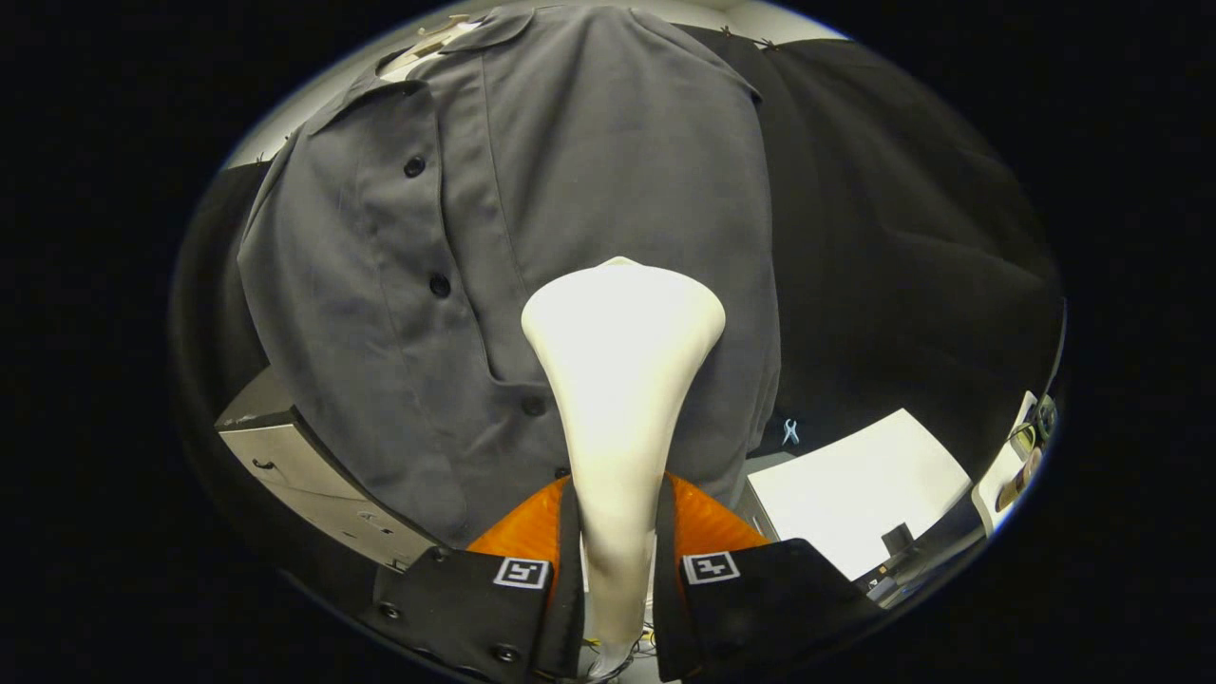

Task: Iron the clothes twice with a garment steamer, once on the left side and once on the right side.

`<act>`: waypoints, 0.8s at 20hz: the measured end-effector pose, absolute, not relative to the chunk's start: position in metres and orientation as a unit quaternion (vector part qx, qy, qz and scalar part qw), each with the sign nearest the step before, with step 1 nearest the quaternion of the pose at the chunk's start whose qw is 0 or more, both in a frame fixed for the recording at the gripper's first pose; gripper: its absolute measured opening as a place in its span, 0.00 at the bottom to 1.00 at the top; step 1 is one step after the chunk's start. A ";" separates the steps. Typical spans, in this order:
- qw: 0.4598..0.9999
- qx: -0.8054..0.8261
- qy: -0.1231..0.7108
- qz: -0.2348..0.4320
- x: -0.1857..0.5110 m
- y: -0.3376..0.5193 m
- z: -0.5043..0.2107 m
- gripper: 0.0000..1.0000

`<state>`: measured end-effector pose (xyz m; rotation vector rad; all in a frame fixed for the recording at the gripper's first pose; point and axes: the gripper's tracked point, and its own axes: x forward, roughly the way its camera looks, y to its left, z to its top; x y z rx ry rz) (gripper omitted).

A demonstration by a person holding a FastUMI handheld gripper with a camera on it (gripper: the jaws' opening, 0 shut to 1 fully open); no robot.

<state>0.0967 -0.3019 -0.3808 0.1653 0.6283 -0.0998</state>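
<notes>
While I am holding the rig steady, these are my readings, nearest first.

Gripper (617,570): I am keeping both fingers (475,608) pressed against the slim handle of the garment steamer (619,380), one on each side, so the jaws are pinching it with no gap that I can make out.

Steamer: it is rising from between the fingers and flaring into a broad head just ahead of them; the head is facing the cloth, and I cannot tell whether it is touching or sitting just off it.

Shirt (532,237): it is hanging upright beyond the head, grey, with its button placket (432,275) running down just beside the head, toward the cabinet side.

Step in hand: I am judging this as a pass on one front panel, the one away from the cabinet, with the head sitting low to middle on it.

Next move: I am expecting to need a slow, straight stroke along that panel, keeping the head flat to the cloth, then a shift across the placket to the other panel.

Beyond: a grey cabinet (313,465) is standing behind the shirt's hem, and a white tabletop (855,484) is lying on the opposite side, well apart from the steamer.
</notes>
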 end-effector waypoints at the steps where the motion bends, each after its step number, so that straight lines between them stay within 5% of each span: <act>1: 0.945 0.081 0.314 -0.049 0.093 -0.302 -0.387 0.38; 16: 0.916 0.089 0.385 -0.064 0.059 -0.310 -0.479 0.38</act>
